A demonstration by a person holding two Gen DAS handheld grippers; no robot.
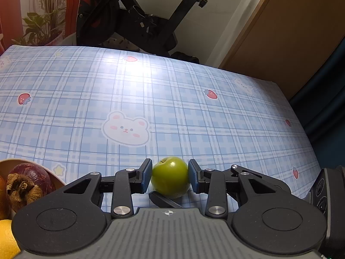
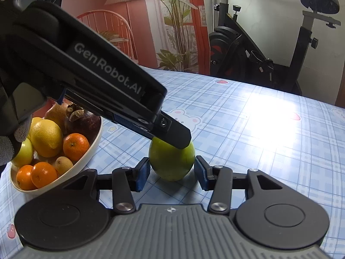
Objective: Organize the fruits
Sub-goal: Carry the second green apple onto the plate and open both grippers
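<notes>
An exercise bike (image 2: 269,49) stands behind the table, whose blue plaid cloth (image 1: 194,112) is printed with bears and strawberries and lies mostly bare toward its far edge. The green fruit (image 1: 170,177), apple-like with a dimpled top, sits on the cloth between the pads of the left gripper (image 1: 170,176), whose jaws have closed to its width and look to be touching both sides. From the other side, the right gripper (image 2: 171,170) brackets the same fruit with its jaws parted a little wider, small gaps showing, gripping nothing. The cream bowl (image 2: 86,157) just to the left already holds oranges, a lemon (image 2: 46,138), a mangosteen (image 2: 85,122) and kiwis. I'd say this is the pickup step: the left tongs need a firm squeeze, then a lift and a short carry leftward over the bowl's rim. The right gripper sits close, so it should back off first; there is plenty of open cloth ahead and to the right.
</notes>
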